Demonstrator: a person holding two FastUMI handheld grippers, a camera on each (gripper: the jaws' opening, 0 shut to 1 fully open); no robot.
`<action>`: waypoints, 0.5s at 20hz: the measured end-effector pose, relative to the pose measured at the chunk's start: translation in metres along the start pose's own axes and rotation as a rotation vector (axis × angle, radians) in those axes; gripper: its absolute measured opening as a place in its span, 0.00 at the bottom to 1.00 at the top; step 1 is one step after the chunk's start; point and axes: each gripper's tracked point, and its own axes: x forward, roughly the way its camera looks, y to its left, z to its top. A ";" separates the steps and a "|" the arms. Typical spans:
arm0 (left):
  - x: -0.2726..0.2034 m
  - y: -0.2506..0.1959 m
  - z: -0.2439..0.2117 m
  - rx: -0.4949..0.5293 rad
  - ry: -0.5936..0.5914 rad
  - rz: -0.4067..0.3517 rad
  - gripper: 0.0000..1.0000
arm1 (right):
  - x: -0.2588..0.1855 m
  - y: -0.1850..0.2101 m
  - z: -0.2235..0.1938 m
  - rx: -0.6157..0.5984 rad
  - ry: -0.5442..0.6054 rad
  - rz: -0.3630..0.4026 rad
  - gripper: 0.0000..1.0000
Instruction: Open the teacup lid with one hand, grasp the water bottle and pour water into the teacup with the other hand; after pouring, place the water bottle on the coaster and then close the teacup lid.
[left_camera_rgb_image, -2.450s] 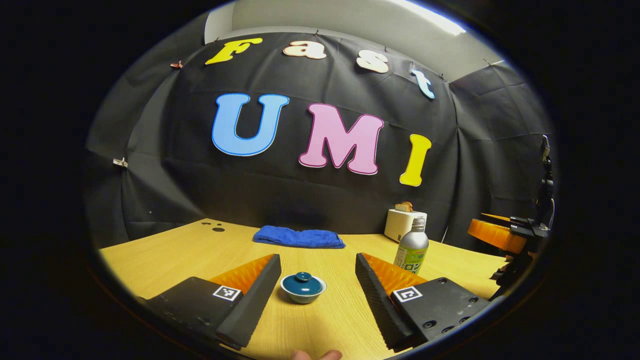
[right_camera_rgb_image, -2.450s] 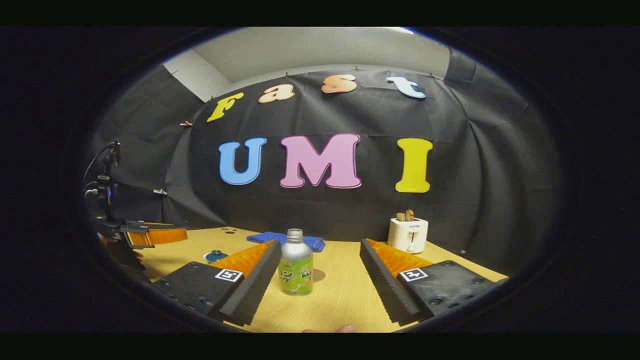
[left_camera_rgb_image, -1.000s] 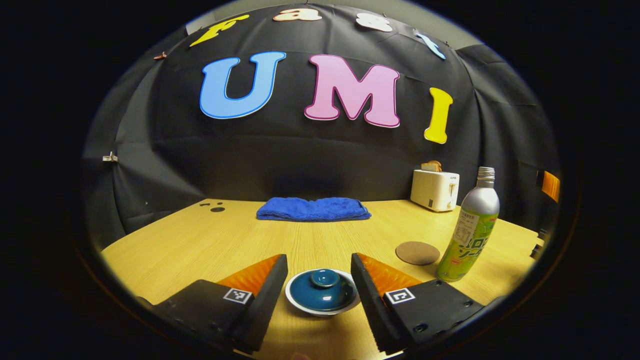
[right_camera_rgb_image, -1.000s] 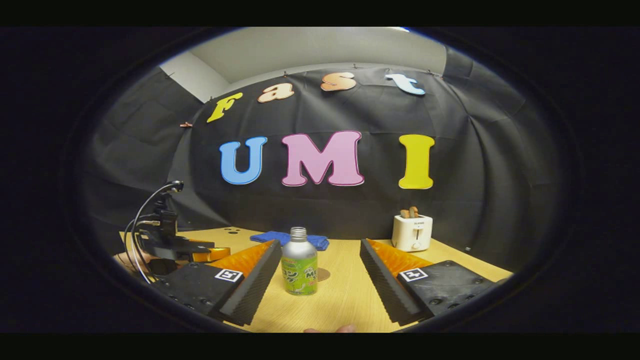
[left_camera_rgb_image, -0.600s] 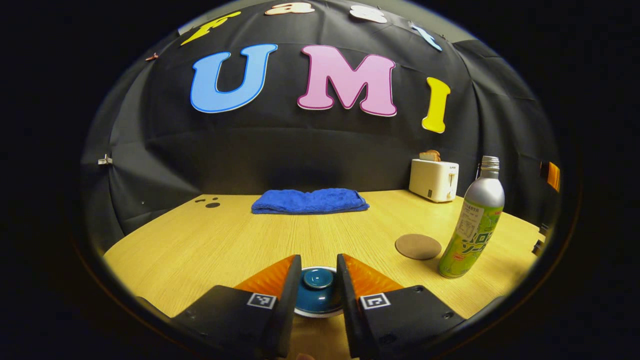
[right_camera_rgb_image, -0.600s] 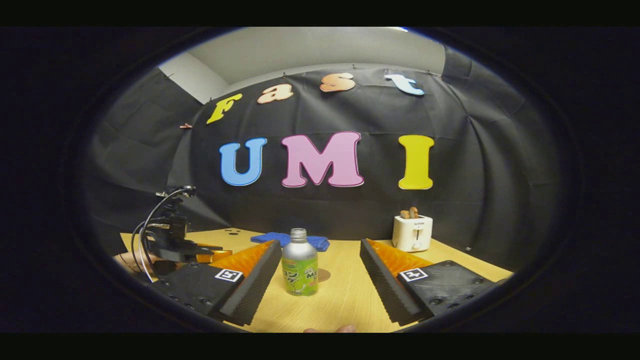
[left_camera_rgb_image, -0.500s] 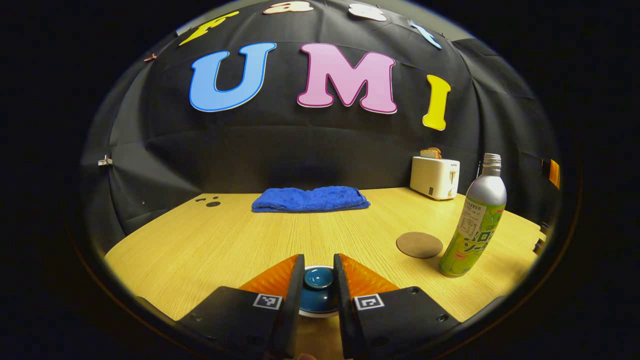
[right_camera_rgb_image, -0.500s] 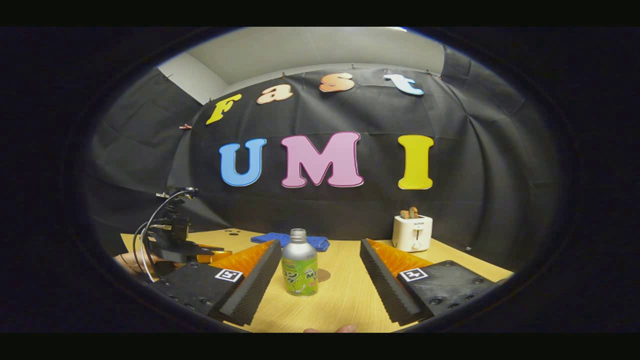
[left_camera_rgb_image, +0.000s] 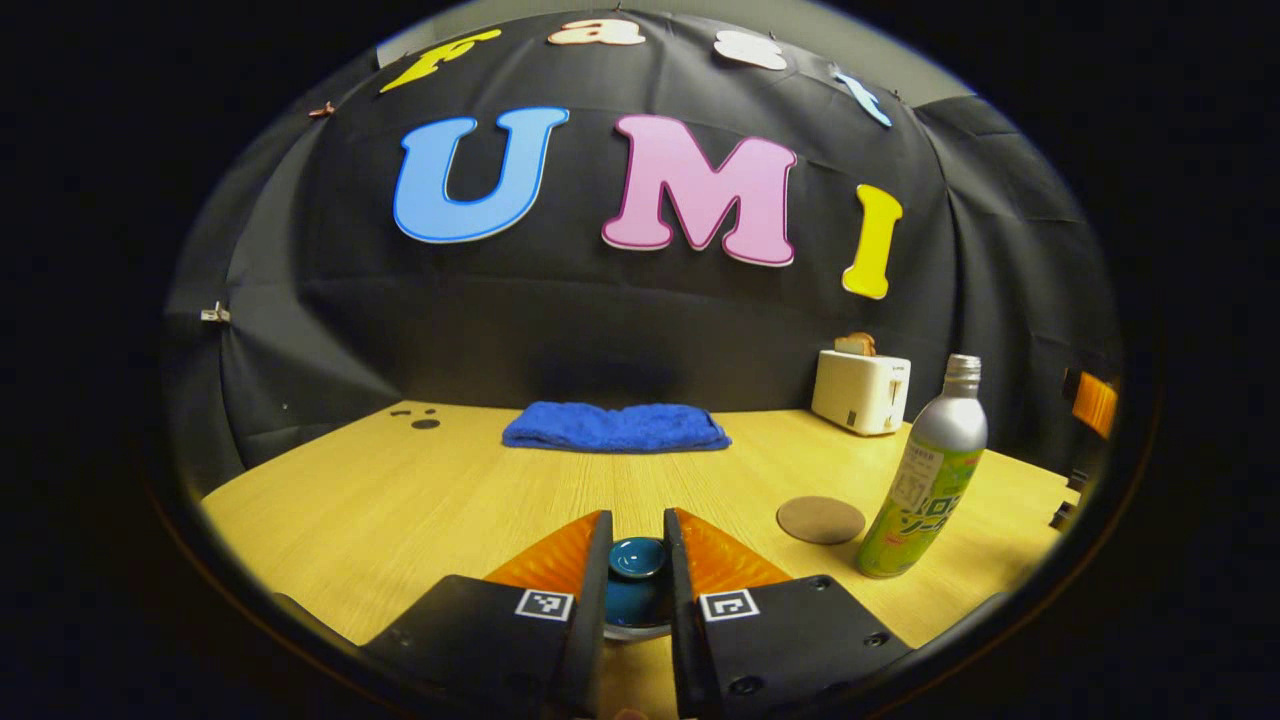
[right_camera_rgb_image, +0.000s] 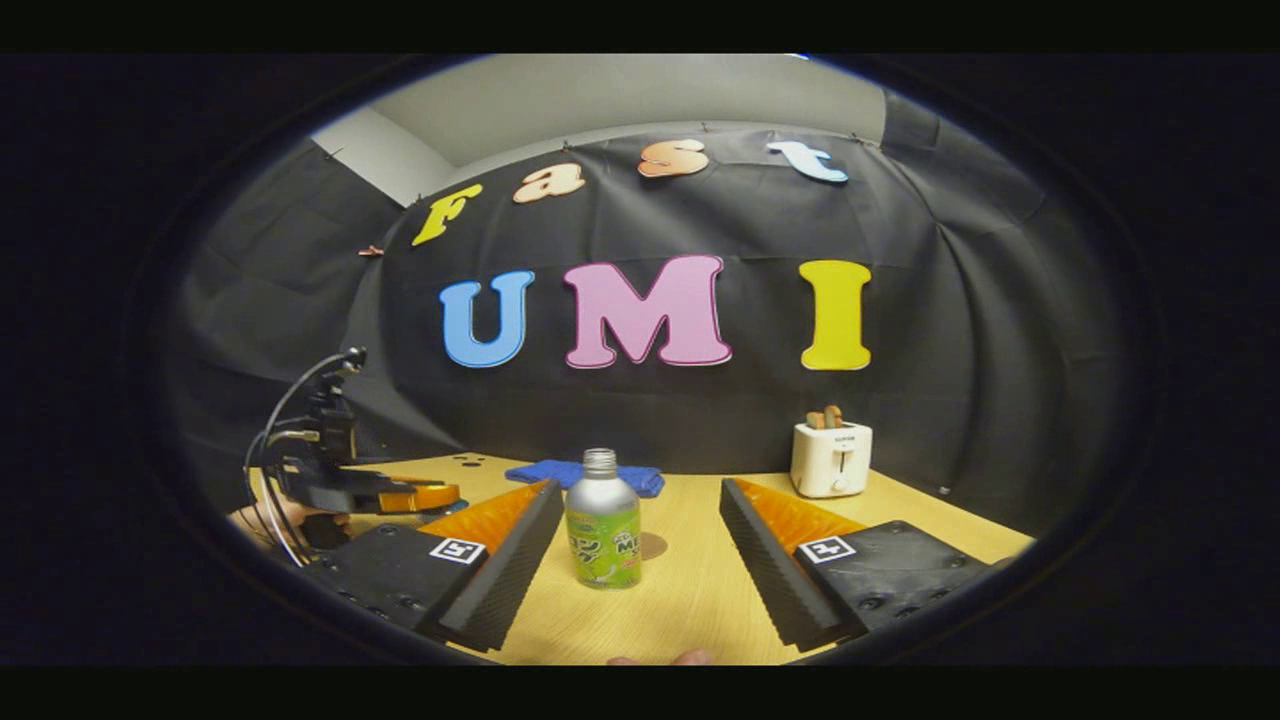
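Down at the near edge of the wooden table (left_camera_rgb_image: 400, 490), the teacup lid (left_camera_rgb_image: 636, 558) sits pinched by its knob between the two fingers of the left gripper (left_camera_rgb_image: 637, 545), which have drawn in narrow on either side of it; whether the cup beneath is touching the lid I cannot tell. To the right stands the water bottle (left_camera_rgb_image: 923, 470), upright, with the round coaster (left_camera_rgb_image: 820, 520) just beside it on its left. In the right gripper view the right gripper (right_camera_rgb_image: 640, 520) hangs with its fingers wide, the bottle standing between and beyond them, untouched. Farther back lie a folded blue towel (left_camera_rgb_image: 615, 427) and a white toaster (left_camera_rgb_image: 860, 390) by the wall.
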 end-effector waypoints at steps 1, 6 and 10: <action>-0.009 0.001 0.007 -0.004 -0.020 0.001 0.32 | 0.002 0.002 -0.005 -0.001 0.012 0.002 0.97; -0.064 0.027 0.047 -0.127 -0.116 0.007 0.32 | 0.025 0.013 -0.040 -0.008 0.076 0.006 0.98; -0.107 0.066 0.056 -0.061 -0.146 0.099 0.31 | 0.049 0.018 -0.064 0.022 0.129 -0.007 0.98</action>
